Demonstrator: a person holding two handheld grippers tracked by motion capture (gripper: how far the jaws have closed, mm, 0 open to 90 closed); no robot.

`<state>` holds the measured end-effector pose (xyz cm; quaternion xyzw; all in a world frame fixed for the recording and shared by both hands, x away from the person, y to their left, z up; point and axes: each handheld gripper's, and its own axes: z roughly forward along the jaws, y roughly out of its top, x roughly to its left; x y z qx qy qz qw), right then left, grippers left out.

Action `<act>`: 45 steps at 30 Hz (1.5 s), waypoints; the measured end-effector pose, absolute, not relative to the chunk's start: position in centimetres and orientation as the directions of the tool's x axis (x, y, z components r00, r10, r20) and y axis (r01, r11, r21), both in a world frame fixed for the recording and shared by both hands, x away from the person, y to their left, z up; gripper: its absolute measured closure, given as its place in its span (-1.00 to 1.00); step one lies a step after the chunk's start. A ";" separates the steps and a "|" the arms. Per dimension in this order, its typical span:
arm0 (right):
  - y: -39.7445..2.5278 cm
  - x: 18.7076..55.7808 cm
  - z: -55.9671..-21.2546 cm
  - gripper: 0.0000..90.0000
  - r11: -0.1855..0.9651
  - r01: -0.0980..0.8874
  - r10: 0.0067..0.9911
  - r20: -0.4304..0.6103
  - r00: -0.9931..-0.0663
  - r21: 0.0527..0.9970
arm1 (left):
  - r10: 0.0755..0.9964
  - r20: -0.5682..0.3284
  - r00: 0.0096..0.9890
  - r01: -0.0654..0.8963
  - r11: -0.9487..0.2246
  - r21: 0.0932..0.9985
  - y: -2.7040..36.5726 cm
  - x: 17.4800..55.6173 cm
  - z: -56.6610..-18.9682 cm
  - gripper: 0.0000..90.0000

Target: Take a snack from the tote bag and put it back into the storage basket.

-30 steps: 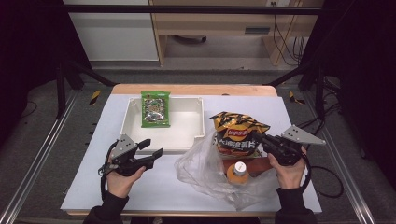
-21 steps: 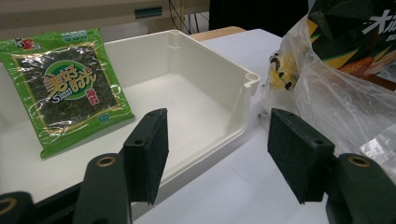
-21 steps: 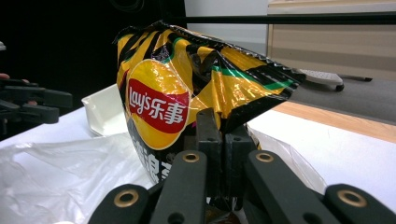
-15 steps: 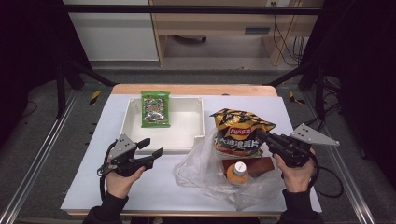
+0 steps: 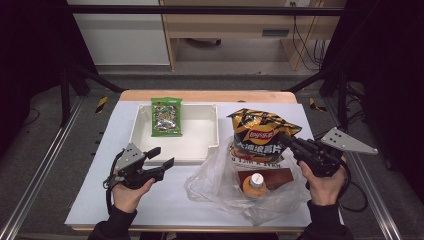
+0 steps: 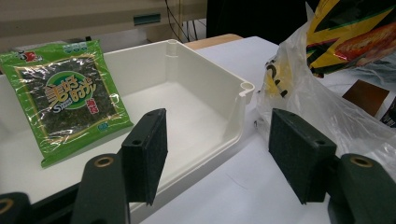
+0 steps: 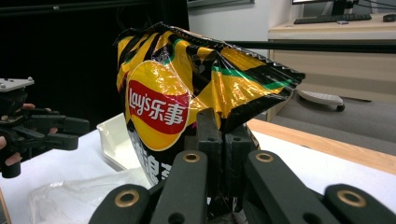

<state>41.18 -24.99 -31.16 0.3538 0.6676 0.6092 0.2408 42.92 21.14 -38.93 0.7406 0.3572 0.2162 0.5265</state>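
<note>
Right gripper (image 5: 289,141) clenched on right edge of chip bag (image 5: 260,135), held upright over plastic bag (image 5: 225,180), apparently clear of it. White tray (image 5: 212,145) lies just left of bag, so the move goes leftward. Left gripper (image 5: 161,158) released, idle near tray's front.

Chip bag (image 5: 262,133): yellow w/ black stripes, bits of green, red logo oval w/ white lettering. Seaweed pkt (image 5: 166,116): bright green, dark centre. Tray (image 5: 214,131): off-white. Plastic bag (image 5: 210,181): clear. Bottle (image 5: 254,184): orange, white cap. Both grippers' jaws black
</note>
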 end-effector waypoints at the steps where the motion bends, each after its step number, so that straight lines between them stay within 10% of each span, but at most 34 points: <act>1: -25.0 41.1 -31.0 0.97 0.005 0.176 0.767 0.109 -0.633 0.984 | 0.756 -0.056 0.652 0.299 -0.189 0.935 21.2 42.9 -38.8 -0.18; 45: -16.9 43.2 -28.7 0.97 0.027 0.173 0.683 0.109 -0.722 0.985 | 0.733 -0.012 0.681 0.178 -0.149 0.973 19.9 42.6 -32.6 -0.29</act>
